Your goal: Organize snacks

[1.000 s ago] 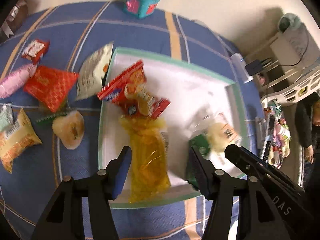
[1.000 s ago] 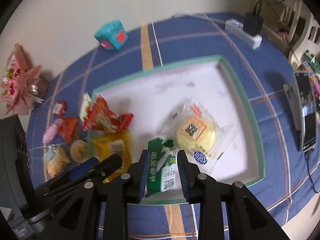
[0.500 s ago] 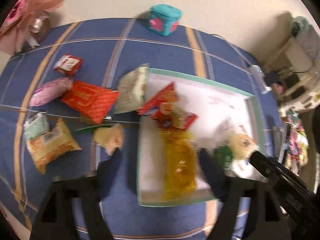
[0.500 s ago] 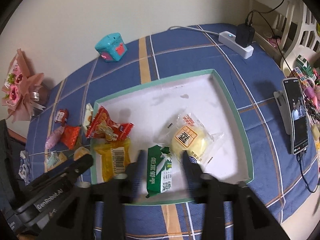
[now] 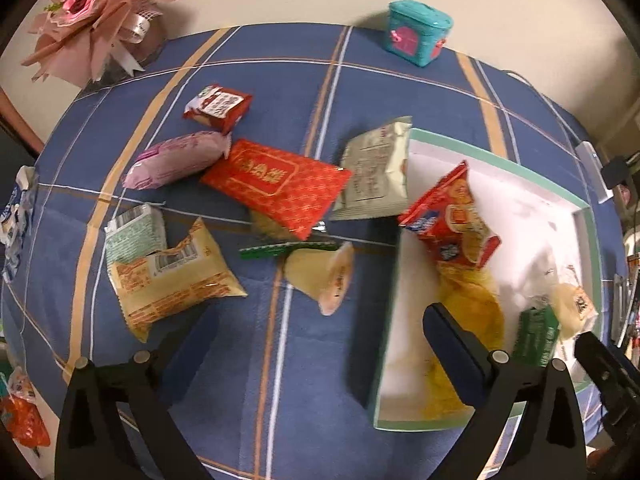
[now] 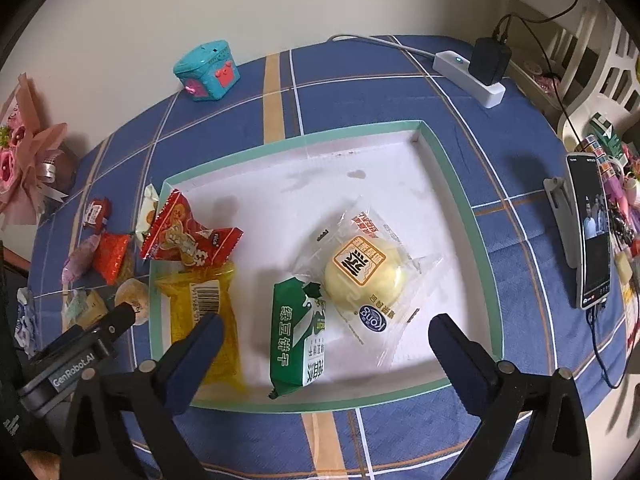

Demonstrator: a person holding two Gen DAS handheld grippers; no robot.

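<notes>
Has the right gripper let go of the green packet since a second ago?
Yes. The right gripper now has jaws wide open; the green packet lies free in the tray.

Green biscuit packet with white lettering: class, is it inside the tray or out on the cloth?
Inside. The green biscuit packet lies flat on the white floor of the green-rimmed tray, beside a clear-wrapped yellow bun.

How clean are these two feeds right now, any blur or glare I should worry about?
Left wrist view: motion-smeared, worst over the tray and yellow bag; warm, dim tint. Right wrist view: sharp, the green packet print legible, soft shadows on the tray floor, no glare. Both show fisheye bending at the edges.
</notes>
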